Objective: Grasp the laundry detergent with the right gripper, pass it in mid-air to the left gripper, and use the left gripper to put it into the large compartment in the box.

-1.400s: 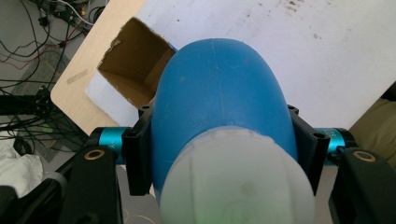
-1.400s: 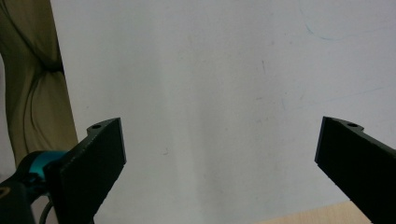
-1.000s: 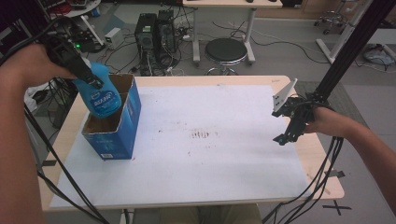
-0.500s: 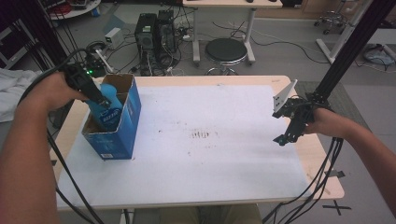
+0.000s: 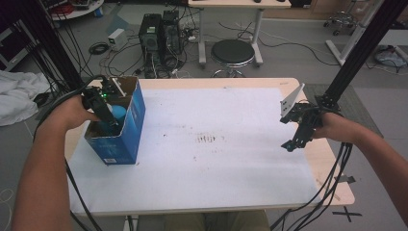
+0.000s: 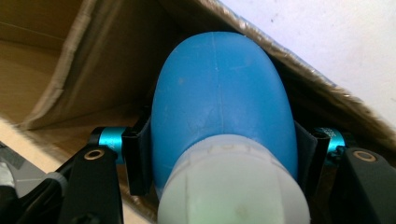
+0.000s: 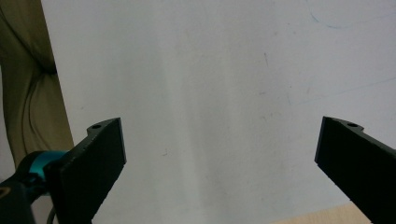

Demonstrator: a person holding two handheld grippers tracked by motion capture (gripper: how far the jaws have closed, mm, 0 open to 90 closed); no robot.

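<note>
The blue carton is standing at the left of the high view, its cardboard walls crowding the bottle you are gripping inside. Across the middle, the white table is lying open to you. Your right gripper is hovering wide-jawed at the right edge.

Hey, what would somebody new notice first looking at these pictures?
Probably the blue bottle with its white cap, clamped in the left gripper and sunk into the open blue cardboard box at the table's left edge. Then the right gripper, jaws wide apart and holding nothing, over the white table sheet near the right edge.
</note>
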